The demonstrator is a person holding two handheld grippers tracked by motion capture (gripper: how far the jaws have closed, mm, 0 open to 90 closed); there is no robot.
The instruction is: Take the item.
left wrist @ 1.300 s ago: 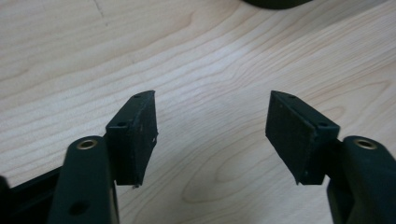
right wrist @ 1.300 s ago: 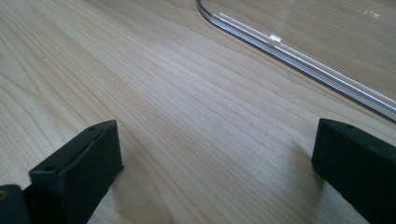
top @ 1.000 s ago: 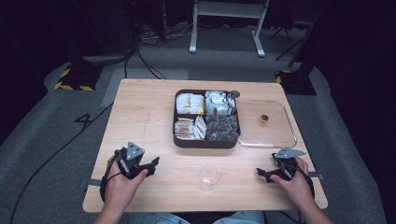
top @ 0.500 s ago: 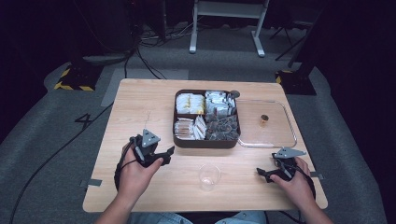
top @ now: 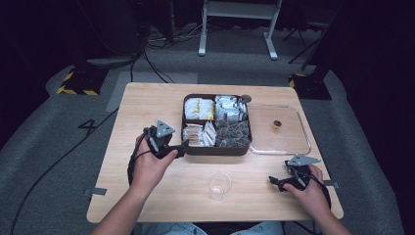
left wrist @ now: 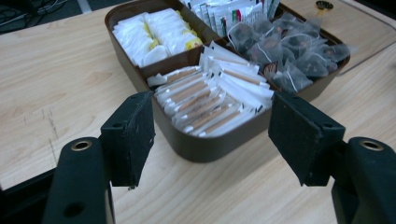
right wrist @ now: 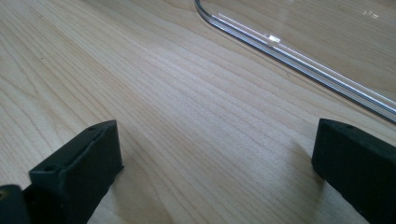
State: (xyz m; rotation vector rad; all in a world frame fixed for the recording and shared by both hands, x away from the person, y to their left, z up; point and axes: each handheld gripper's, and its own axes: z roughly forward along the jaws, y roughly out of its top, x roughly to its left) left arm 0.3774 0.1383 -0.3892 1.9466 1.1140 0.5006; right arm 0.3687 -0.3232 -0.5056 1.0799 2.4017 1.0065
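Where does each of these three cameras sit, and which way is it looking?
High view: above the person's side, looking forward and down on the table; both forearms and hands show.
Left gripper view: rides the left tongs, open, facing the brown box of sachets.
Right gripper view: rides the right tongs, open, low over bare wood, facing the clear lid.
Shared: high and left views both show the box; high and right, the lid.

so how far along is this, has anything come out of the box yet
Done: the clear lid is off and lies beside the brown box. In hand: the left gripper, jaws open and empty, is lined up on the compartment of paper stick packets. The right gripper rests open on the table. Left: the clear cup looks empty, so picking and placing a packet is probably yet to come.
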